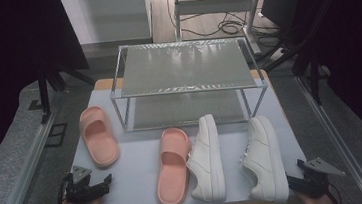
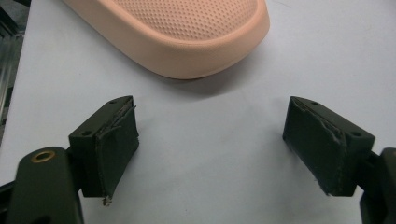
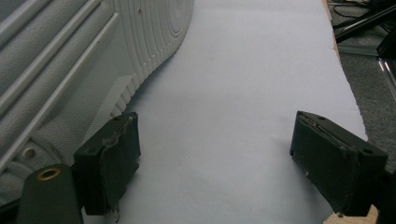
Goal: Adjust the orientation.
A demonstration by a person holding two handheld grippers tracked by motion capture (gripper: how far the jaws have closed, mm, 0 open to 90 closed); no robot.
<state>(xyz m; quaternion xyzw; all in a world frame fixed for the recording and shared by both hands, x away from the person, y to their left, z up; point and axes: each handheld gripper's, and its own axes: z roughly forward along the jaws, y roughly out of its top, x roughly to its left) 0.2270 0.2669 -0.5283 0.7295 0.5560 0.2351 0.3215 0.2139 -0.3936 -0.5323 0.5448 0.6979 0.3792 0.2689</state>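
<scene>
Left gripper open and empty at the desk's front-left corner, peach foam slide just ahead; right gripper open at front-right, touching-close beside white leather sneaker; metal rack behind.

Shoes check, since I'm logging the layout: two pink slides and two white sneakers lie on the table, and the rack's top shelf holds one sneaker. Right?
Not quite. The rack's top shelf is bare in the high view; both white sneakers and both pink slides lie on the table.
</scene>
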